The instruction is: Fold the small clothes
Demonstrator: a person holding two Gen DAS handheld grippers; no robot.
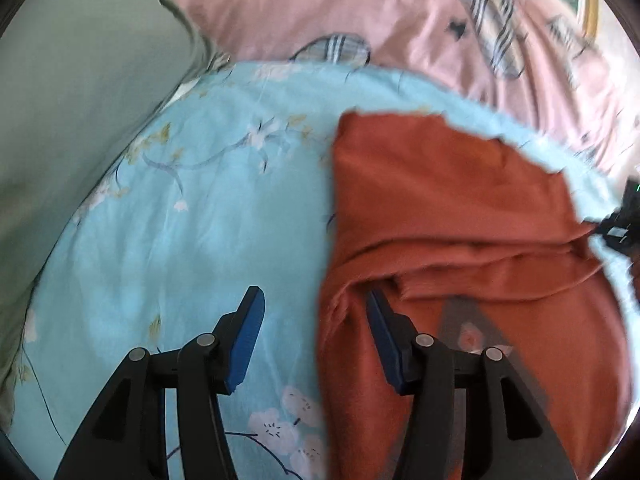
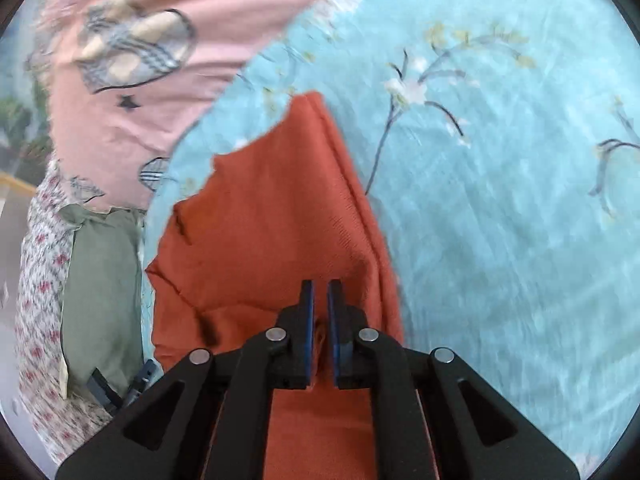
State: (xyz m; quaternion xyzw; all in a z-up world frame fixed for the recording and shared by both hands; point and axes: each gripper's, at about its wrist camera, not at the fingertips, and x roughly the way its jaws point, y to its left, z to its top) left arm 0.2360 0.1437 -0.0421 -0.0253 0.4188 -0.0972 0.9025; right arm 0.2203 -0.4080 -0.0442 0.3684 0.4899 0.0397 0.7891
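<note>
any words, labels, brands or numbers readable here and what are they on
None can be read.
rust-orange garment: a grey triangular patch with a pale motif shows in the left wrist view, blurred, no letters legible.
pink sheet: only plaid shapes and small dark marks, no text.
blue floral cover: flower print only.

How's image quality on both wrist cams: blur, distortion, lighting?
Left wrist: strong fisheye curve with a dark rim; motion blur smears the rust-orange garment and the pink sheet; the left tongs stay sharp. Right wrist: same fisheye bend; blur is heaviest on the blue floral sheet and at the left edge; the right tongs are crisp. Both have soft, even daylight and no glare.
</note>
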